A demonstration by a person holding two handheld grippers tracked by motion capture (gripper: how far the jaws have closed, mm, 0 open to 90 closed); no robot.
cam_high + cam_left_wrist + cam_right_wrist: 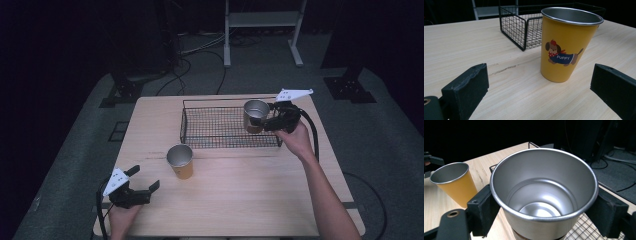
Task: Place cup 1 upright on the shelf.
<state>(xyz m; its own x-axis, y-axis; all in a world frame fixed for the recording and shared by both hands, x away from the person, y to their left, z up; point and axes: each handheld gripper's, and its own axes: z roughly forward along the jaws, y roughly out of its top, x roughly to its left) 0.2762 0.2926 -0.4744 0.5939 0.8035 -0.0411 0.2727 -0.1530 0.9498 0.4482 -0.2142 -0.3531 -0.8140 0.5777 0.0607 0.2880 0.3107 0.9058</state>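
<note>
Right tongs [268, 121] clamped on steel cup [255, 115] above wire basket [220, 131], likely being placed inside; left tongs [144, 179] apart near yellow cup [180, 161] on table [240, 200], whose grasp probably comes next.

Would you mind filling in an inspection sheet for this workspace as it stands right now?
Surface: light wooden table, dry and flat.
Job's things: yellow puppy cup upright on the table, in front of the wire basket; steel cup held over the basket's right end, empty inside.
Clutter: nothing seen.
Grippers: left gripper open, low at the table's near left corner, jaws toward the yellow cup; right gripper shut on the steel cup, a jaw on each side.
Cables: one trails from each gripper; more lie on the floor behind the table.
Surroundings: dark room, grey floor, white shelf frame at the back.
</note>
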